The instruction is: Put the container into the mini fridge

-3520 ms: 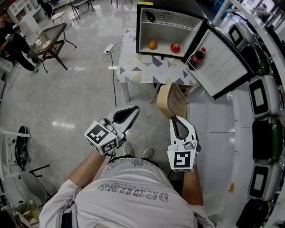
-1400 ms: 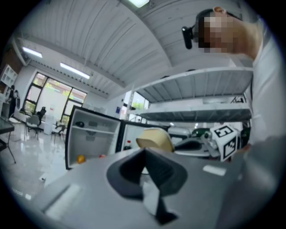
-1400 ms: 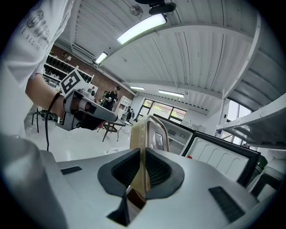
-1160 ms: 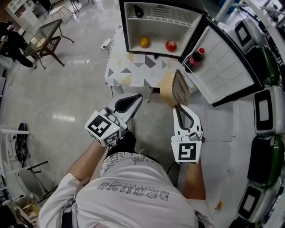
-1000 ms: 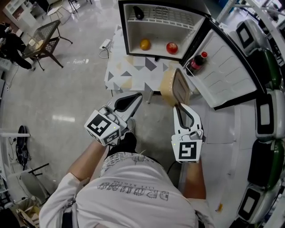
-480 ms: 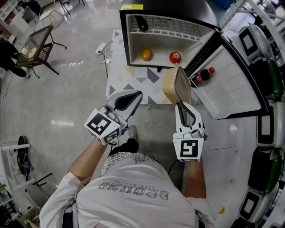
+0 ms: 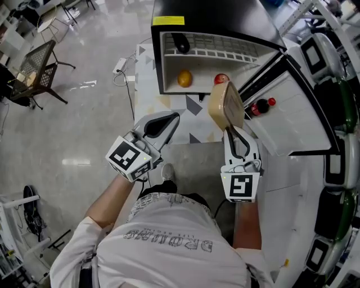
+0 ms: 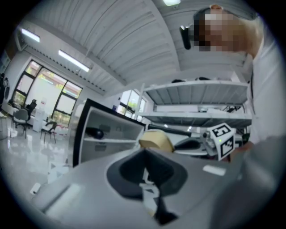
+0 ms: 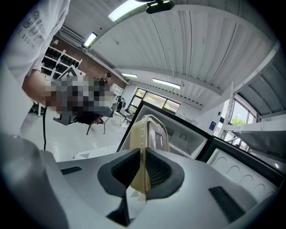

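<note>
Right hand-held gripper (image 7: 233, 130) is clamping the lower edge of the container (image 7: 226, 105), a tan lidded box held on edge. In the right gripper view the 2 jaws are pressing on the container's (image 9: 149, 129) rim from both sides, narrow gap, full grip.

Container is hanging in the air in front of the mini fridge (image 7: 214, 14). In the head view its top edge is overlapping the fridge's lower front lip. Cannot tell whether it is past the lip.

Fridge is standing open on the tabletop (image 7: 147, 98). Door (image 7: 301, 121) is lying swung out to the right, with a bottle (image 7: 260, 105) sitting in its rack, just beside the container.

Lower compartment:
- An orange (image 7: 184, 78) is sitting left of centre.
- An apple (image 7: 220, 78) is sitting to its right, partly hidden behind the container.
- Bare white floor is showing left of the orange and between the 2 fruits.
- A wire shelf (image 7: 225, 54) is bounding the compartment from above. A dark object (image 7: 181, 42) is lying on it, too dim to identify.

Left hand-held gripper (image 7: 169, 118) is hovering over the tabletop's front edge, well apart from the container. In the left gripper view its jaws (image 8: 144, 153) are sitting together with nothing between them.

Fridge top is being cut off by the frame edge.
</note>
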Motion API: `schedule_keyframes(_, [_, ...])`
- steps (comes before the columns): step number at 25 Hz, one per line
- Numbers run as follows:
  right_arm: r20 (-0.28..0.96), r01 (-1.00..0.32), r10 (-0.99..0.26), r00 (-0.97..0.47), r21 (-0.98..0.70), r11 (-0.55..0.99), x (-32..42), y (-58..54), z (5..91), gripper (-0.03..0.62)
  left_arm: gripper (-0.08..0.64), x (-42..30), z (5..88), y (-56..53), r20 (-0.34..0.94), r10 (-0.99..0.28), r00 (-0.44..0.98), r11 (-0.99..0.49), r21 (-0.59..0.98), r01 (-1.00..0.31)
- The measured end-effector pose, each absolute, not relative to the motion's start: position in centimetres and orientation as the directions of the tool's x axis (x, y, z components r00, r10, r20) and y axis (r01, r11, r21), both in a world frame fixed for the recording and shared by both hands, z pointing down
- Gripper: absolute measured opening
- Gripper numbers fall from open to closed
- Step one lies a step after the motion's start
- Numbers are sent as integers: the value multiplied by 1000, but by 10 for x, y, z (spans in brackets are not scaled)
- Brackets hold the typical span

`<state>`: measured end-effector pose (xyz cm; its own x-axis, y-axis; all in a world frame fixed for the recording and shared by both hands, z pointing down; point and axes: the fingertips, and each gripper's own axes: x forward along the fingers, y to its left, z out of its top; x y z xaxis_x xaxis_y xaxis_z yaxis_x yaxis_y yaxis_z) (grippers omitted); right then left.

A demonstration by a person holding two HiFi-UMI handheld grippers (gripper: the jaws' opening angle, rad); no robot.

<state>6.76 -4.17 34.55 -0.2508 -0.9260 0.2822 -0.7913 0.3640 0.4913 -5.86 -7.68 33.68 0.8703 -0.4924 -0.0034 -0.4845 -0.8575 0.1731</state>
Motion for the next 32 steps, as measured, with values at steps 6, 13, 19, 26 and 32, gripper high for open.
schedule_keyframes(6, [289,-778,-932,-219,525,345,68,-66,343,34,8,-63,332,-102,-19,-476,879,-869,164,-467])
schedule_keyframes(13, [285,-755,-939,-192,568,327,75,-92,332,34,8,-60,327,-120,-26,-459,888,-880,152,-450])
schedule_keyframes(19, [291,-715,-938,-190,614,335,85,-118,328,34,8,-53,329,-130,-27,-448,894,-885,154,-439])
schedule_keyframes(26, [328,-649,-926,-188,666,368,106,-150,328,34,8,-39,335,-144,-22,-453,891,-880,169,-444])
schedule_keyframes(32, [358,-597,-916,-183,700,392,121,-173,328,34,8,-23,337,-155,-21,-461,887,-875,175,-451])
